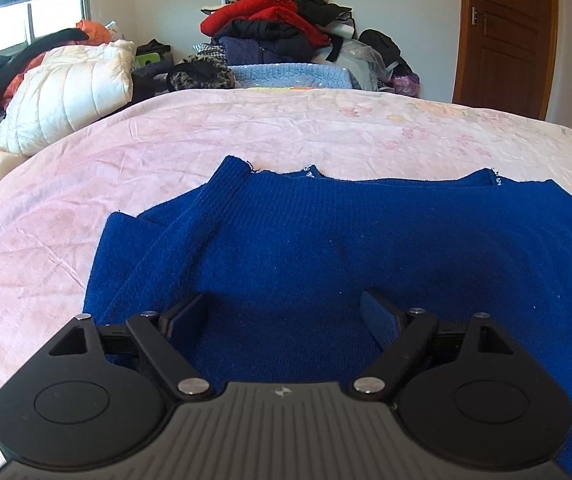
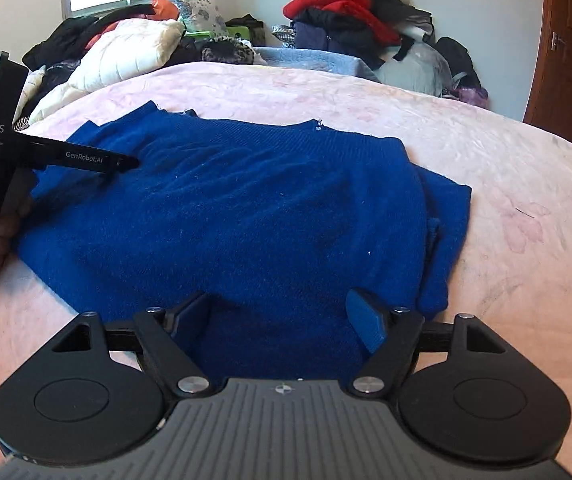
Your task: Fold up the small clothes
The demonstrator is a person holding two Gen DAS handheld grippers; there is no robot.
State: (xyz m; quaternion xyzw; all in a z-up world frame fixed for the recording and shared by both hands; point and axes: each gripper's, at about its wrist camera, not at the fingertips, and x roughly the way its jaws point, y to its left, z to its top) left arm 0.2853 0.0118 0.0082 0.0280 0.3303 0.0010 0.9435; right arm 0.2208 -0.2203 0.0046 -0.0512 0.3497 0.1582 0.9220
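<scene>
**Soft blue knit, flat on the bed, both grippers poised at its near hem**

The blue sweater [image 2: 246, 208] lies spread on the pink bedspread [image 2: 505, 184], near hem towards the cameras, neckline on the far side. Its sleeves appear already turned in: a ribbed cuff [image 1: 228, 176] lies across the sweater's left part and reaches past the far edge, and a folded flap shows along the sweater's right side.

The left gripper [image 1: 286, 316] hovers over the sweater's near-left part, jaws wide apart, nothing between them. The right gripper [image 2: 282, 316] sits over the sweater's near hem, a little right of its middle, jaws likewise wide and empty. Whether either set of fingers touches the cloth cannot be told. In the right wrist view the left gripper shows from the side, its black finger reaching over the sweater's left shoulder area.

By its look this is a thick, fuzzy knit: soft, limp and light, with no stiffness to carry a shape. It will likely sag and stretch if lifted by one point, and the tucked sleeves could slide out if it is jerked. The fuzzy surface should grip well, so slipping is a small worry; the pink bedspread may be pinched along with it.

The best hold is probably the near hem, one gripper towards each near corner, catching both layers, then lifting evenly towards the neckline.
</scene>
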